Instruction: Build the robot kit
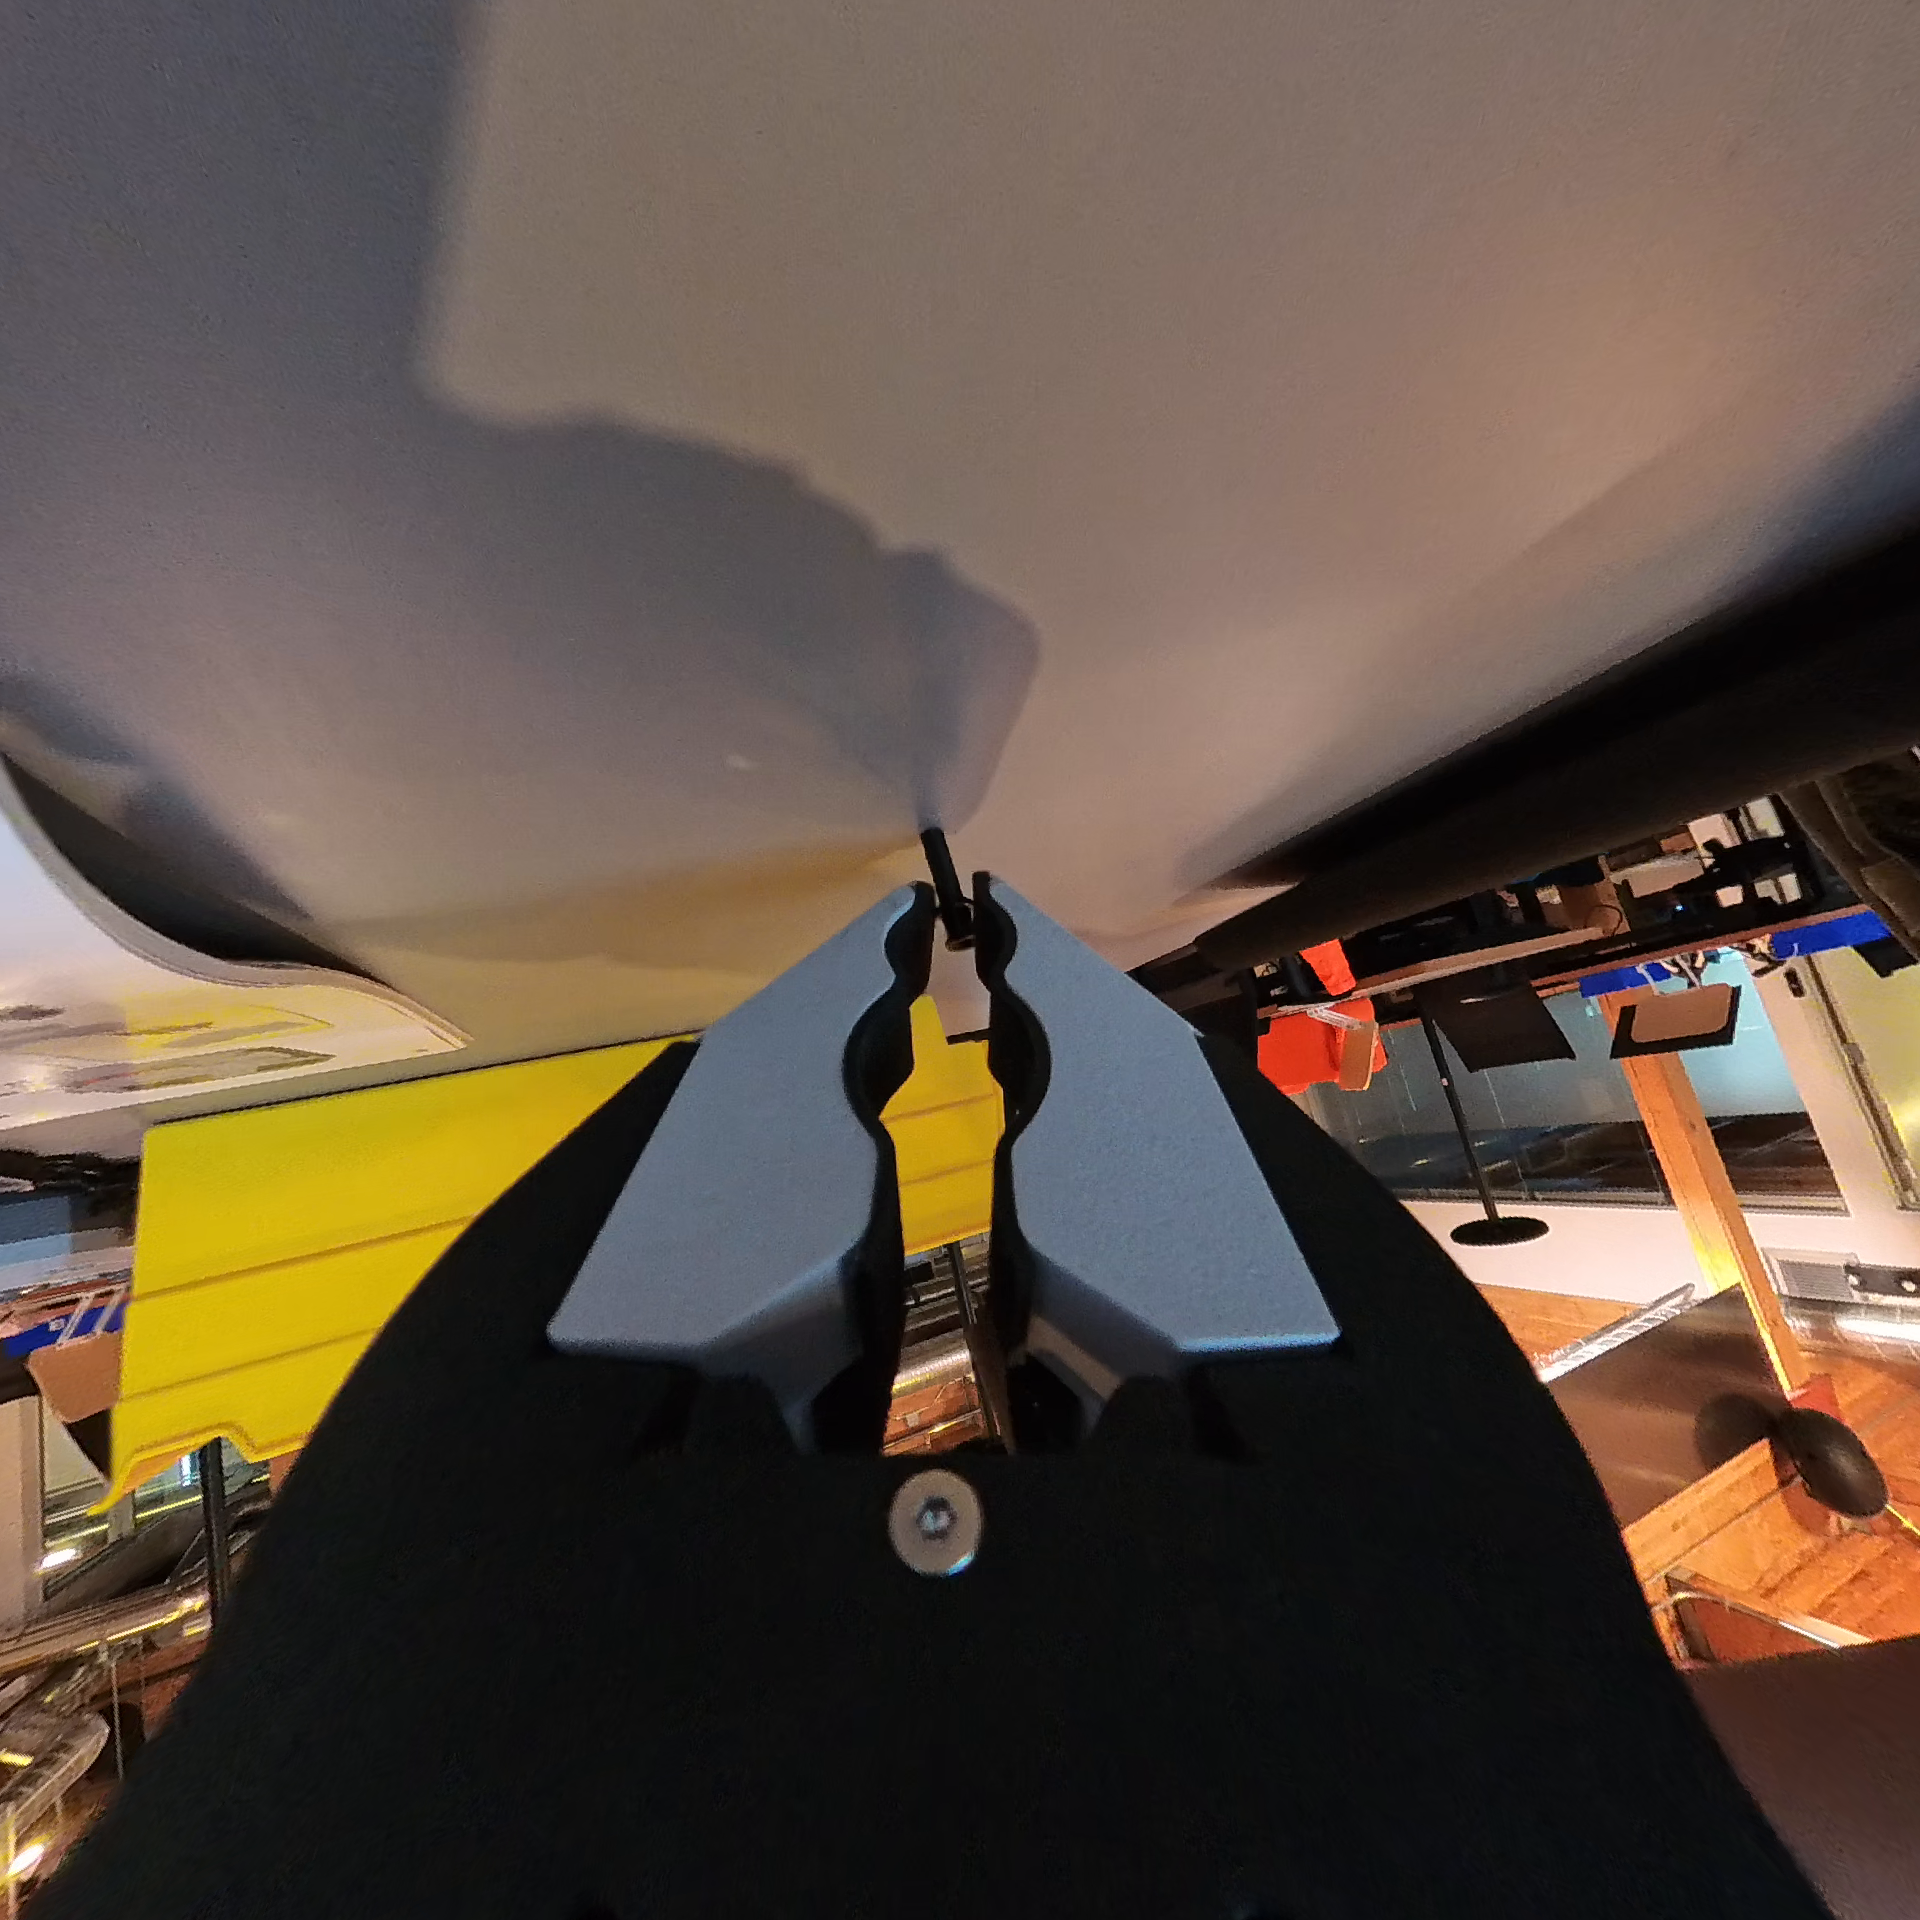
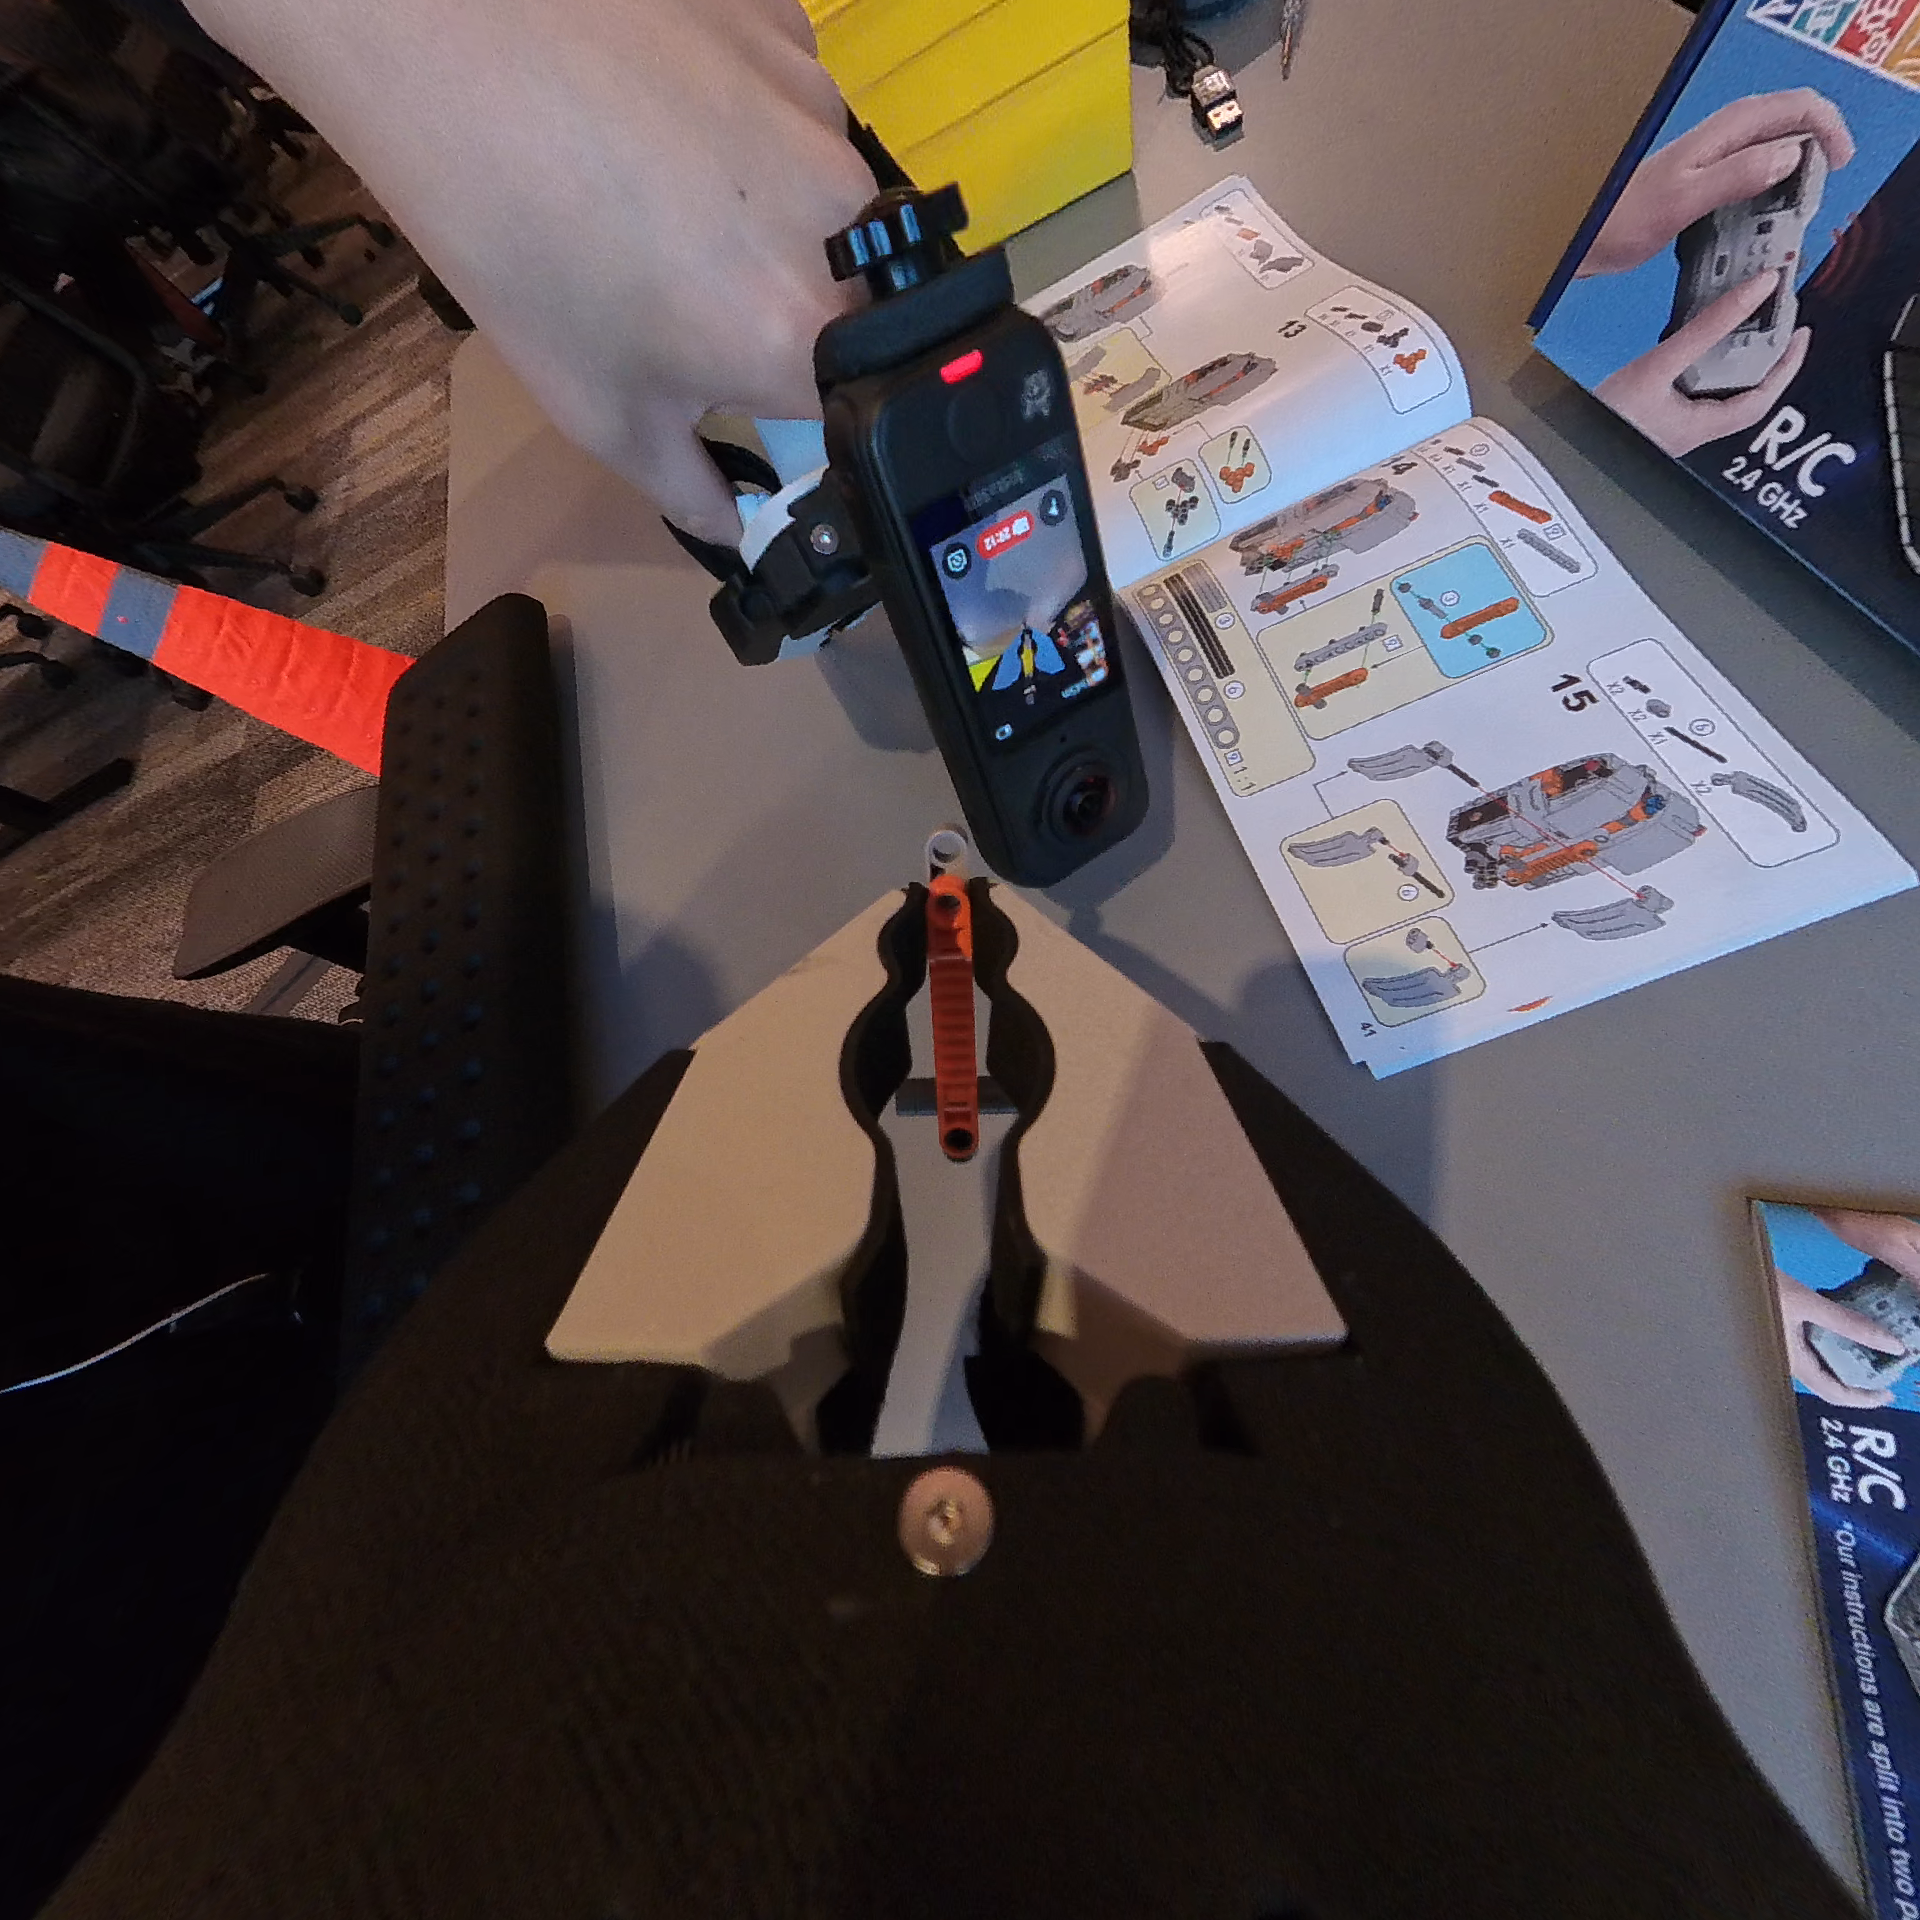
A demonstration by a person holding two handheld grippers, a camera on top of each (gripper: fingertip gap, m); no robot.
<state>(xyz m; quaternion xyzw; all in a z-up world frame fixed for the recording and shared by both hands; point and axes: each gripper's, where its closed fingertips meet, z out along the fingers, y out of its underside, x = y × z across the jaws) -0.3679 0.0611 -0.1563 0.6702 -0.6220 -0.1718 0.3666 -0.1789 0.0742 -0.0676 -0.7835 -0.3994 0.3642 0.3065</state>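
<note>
Orange beam [image 2: 951,1013], light stiff plastic, sits clamped lengthwise in the right gripper [image 2: 948,894], grey bit at 12 o'clock; left gripper [image 1: 953,904] pinches a small black pin [image 1: 943,871].

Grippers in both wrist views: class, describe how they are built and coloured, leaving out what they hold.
The left gripper and right gripper match: a broad black textured body, one silver screw at its centre, and two pale grey wedge-shaped fingers with wavy black inner pads. The hand shows no sleeve or glove.
</note>
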